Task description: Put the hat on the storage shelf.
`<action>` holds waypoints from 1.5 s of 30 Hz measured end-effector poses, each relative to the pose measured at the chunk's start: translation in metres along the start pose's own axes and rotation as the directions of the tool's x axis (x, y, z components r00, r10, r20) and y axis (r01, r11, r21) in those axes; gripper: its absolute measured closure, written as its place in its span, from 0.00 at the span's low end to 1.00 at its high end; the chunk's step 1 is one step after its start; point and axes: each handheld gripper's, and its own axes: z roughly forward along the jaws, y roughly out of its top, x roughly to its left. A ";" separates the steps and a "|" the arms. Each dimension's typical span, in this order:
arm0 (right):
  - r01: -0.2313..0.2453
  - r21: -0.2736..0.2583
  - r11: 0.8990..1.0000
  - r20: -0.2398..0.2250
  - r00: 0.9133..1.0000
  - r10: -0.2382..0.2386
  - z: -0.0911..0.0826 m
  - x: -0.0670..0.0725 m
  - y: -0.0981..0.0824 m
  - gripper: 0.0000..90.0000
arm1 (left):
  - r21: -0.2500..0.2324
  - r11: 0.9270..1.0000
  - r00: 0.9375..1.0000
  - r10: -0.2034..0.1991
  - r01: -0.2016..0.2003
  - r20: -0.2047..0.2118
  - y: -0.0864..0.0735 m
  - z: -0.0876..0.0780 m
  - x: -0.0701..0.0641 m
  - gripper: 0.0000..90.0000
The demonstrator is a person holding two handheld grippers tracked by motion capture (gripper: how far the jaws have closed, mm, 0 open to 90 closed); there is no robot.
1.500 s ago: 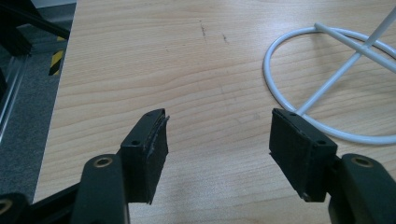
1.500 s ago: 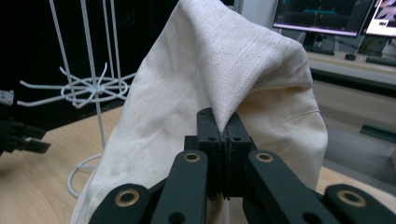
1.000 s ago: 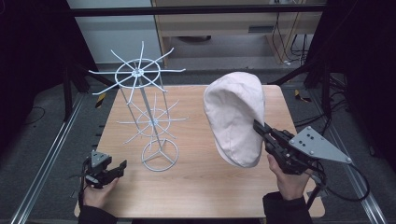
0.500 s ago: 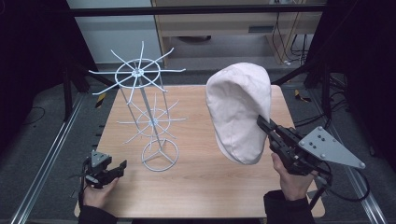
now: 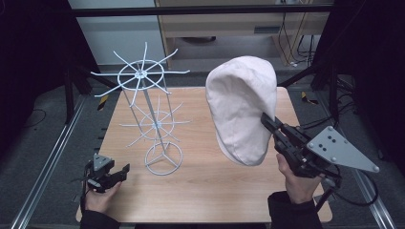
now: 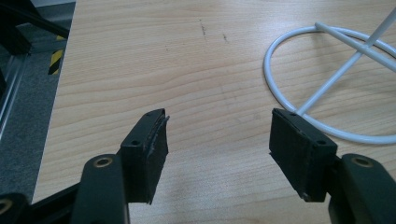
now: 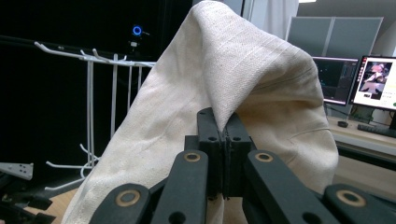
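Cream woven-cloth cap (image 5: 242, 107), rounded and slack, coarse visible weave, hangs clear above the right half of the pale wood-grain table (image 5: 205, 186). Right gripper (image 5: 265, 120) has its black jaws pressed together, pinching a fold of the cap's edge. White wire stand (image 5: 150, 112) with spoked tiers and ring base stands left of centre, well apart from the cap. Left gripper (image 6: 218, 149), jaws spread with nothing between them, sits low at the front left corner. The cap's inside is hidden.

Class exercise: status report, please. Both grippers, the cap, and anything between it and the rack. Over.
Right gripper shut on cap, held up clear of table. Left gripper open, low by rack base. Nothing between cap and rack.
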 end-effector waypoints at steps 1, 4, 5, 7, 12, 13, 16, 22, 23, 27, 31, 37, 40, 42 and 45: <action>0.000 0.000 1.000 0.000 1.000 0.000 0.000 0.000 0.000 0.99 | 0.000 1.000 1.000 0.000 0.000 0.000 0.000 0.000 0.000 0.41; 0.002 -0.018 1.000 -0.002 1.000 -0.002 0.000 0.002 0.004 0.99 | 0.000 1.000 1.000 0.000 0.000 0.000 0.000 0.000 0.000 0.41; 0.002 -0.021 1.000 -0.009 1.000 -0.002 0.000 0.002 0.005 0.99 | 0.000 1.000 1.000 0.000 0.000 0.000 0.000 0.000 0.000 0.41; 0.006 -0.037 0.999 -0.008 1.000 -0.006 0.001 0.004 0.008 0.99 | 0.000 1.000 1.000 0.000 0.000 0.000 0.000 0.000 0.000 0.41; 0.011 -0.061 0.998 -0.028 1.000 -0.013 0.003 0.010 0.015 0.99 | -0.002 1.000 1.000 0.000 0.000 0.001 0.000 0.000 0.000 0.41; 0.011 -0.066 0.998 -0.032 0.999 -0.013 0.004 0.011 0.017 0.99 | -0.002 1.000 1.000 0.000 0.000 0.000 0.000 0.000 0.000 0.41; 0.016 -0.077 0.997 -0.044 0.999 -0.020 0.006 0.015 0.021 0.99 | -0.001 1.000 1.000 0.002 -0.002 0.001 0.000 0.000 0.000 0.41; 0.030 -0.095 0.995 -0.071 0.997 -0.037 0.012 0.025 0.030 0.99 | -0.003 1.000 1.000 0.001 -0.001 0.000 0.000 -0.001 0.000 0.41; 0.035 -0.101 0.994 -0.080 0.996 -0.044 0.014 0.028 0.032 0.99 | -0.003 1.000 1.000 0.001 -0.001 0.000 0.000 -0.001 0.000 0.41; 0.040 -0.106 0.994 -0.093 0.994 -0.050 0.018 0.033 0.034 0.99 | -0.006 1.000 1.000 -0.001 0.001 0.000 0.000 -0.001 0.000 0.41; 0.045 -0.112 0.993 -0.112 0.992 -0.058 0.023 0.039 0.038 0.99 | -0.006 1.000 1.000 0.000 0.000 -0.001 0.000 -0.001 0.000 0.41; 0.057 -0.127 0.990 -0.138 0.988 -0.075 0.030 0.049 0.047 0.99 | -0.006 1.000 1.000 0.002 -0.002 -0.001 0.000 -0.001 0.000 0.41; 0.060 -0.132 0.989 -0.154 0.985 -0.081 0.035 0.054 0.051 0.99 | -0.006 1.000 1.000 0.002 -0.002 0.000 0.000 -0.001 0.000 0.41; 0.065 -0.128 0.990 -0.166 0.982 -0.086 0.039 0.057 0.052 0.99 | -0.004 1.000 1.000 0.003 -0.003 0.002 0.000 -0.001 0.000 0.41; 0.063 -0.126 0.990 -0.180 0.980 -0.086 0.045 0.061 0.052 0.99 | -0.004 1.000 1.000 0.002 -0.002 0.001 0.000 -0.001 0.000 0.41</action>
